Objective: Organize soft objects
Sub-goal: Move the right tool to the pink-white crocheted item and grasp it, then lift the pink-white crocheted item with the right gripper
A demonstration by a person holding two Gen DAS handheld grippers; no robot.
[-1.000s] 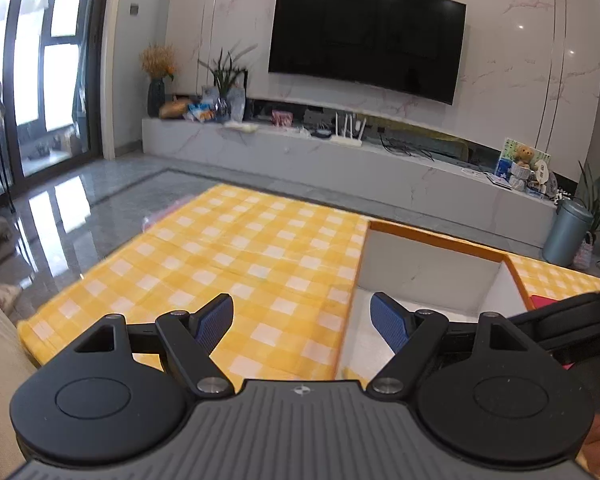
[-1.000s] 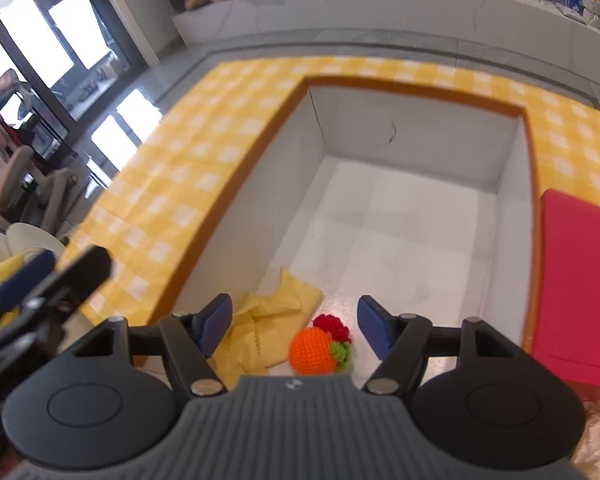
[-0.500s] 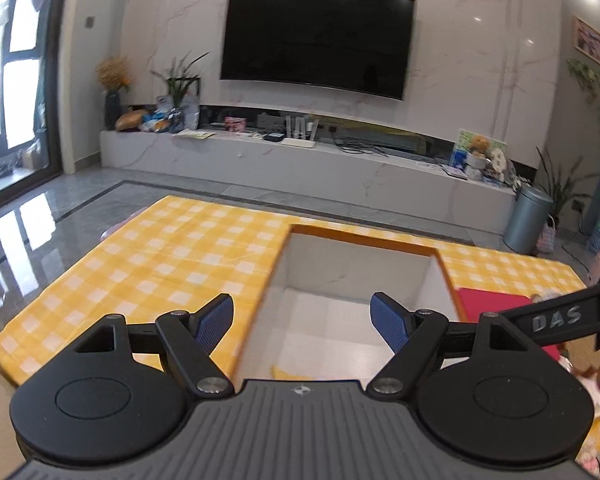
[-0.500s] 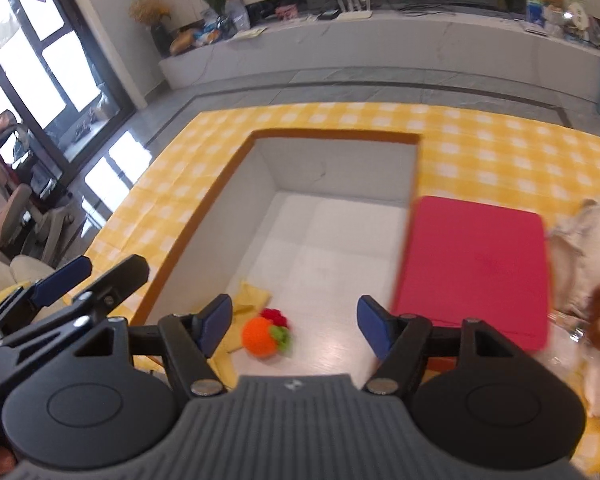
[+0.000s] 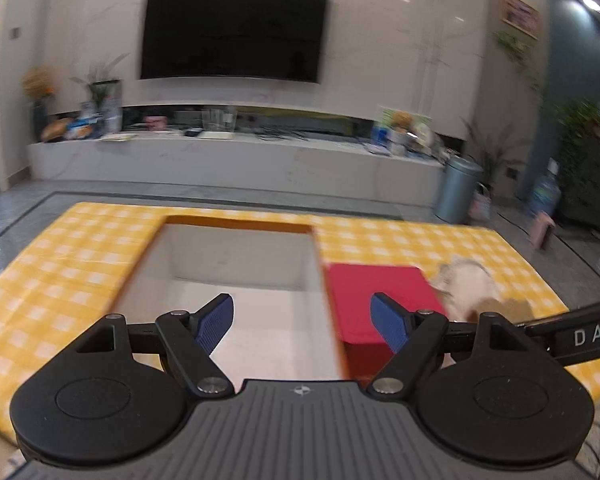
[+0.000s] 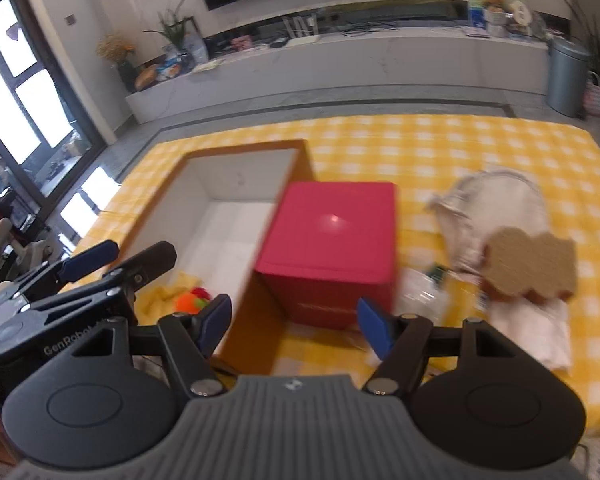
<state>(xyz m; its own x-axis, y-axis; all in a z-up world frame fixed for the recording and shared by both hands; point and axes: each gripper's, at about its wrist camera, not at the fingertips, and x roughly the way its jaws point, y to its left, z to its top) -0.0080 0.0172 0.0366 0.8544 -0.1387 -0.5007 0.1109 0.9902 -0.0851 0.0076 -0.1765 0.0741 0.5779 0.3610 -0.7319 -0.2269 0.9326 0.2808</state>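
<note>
both grippers hovered with nothing between their fingers. the left gripper (image 5: pixel 302 322) had its blue pads (image 5: pixel 216 322) spread wide, touching nothing, and it looked over the open box (image 5: pixel 236 258), a white-lined carton with orange-brown edges set on the yellow checked cloth (image 5: pixel 60 264). the right gripper (image 6: pixel 292 322) also stood well apart at the jaws, its blue pads (image 6: pixel 374 328) empty and clear of everything below; it pointed down at the near corner of the box and at the red box (image 6: pixel 332 240) standing just beside the carton's right wall. inside the open box, in its near left corner, lay a crumpled yellow cloth (image 6: pixel 160 294) with a small orange knitted toy (image 6: pixel 188 302) resting against it, a red bit just behind the toy. the remaining soft things lay outside, on the checked cloth to the right of the red box: a pale beige fabric piece (image 6: pixel 496 208), a tan scalloped pad (image 6: pixel 532 264) partly over it, and a folded white cloth (image 6: pixel 532 328) nearest the camera. something clear and crinkled sat between the red box and that pile, too blurred to tell what it was. in the right wrist view the left gripper showed at the left edge, beside the box's near left side, not touching it. the left view was blurred toward its right side.
</note>
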